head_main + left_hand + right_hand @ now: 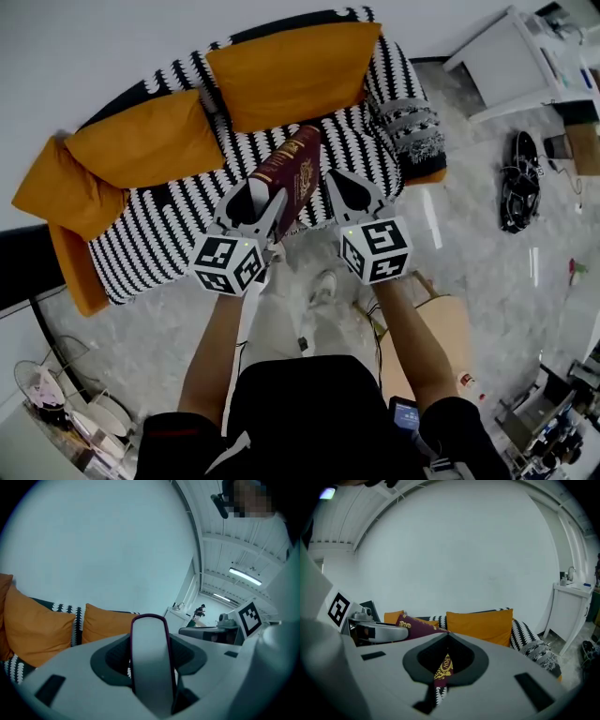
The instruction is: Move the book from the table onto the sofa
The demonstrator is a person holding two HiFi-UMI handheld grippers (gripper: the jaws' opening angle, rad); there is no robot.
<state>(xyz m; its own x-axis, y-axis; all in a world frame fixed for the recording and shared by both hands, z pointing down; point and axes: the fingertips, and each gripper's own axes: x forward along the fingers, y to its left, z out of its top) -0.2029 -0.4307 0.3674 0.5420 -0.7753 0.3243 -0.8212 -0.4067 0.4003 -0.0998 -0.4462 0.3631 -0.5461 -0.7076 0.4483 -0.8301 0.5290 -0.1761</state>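
Grey left claw (pixel 255 199) and right claw (pixel 349 192) bear black-and-white marker cubes (pixel 228 263); black clothing (pixel 309 412).

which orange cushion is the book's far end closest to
The largest orange cushion, at the right of the sofa; the far end of the book sits just below its lower edge. The other two lie farther left.

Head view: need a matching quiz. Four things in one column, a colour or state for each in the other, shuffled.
Things:
1. book
2. cushions
3. sofa
4. left gripper

Colour or state:
A. orange
B. black-and-white pattern
C. clamped on the book
D. dark red with gold print

Pairs: 1-D, 2-A, 3-B, 4-C
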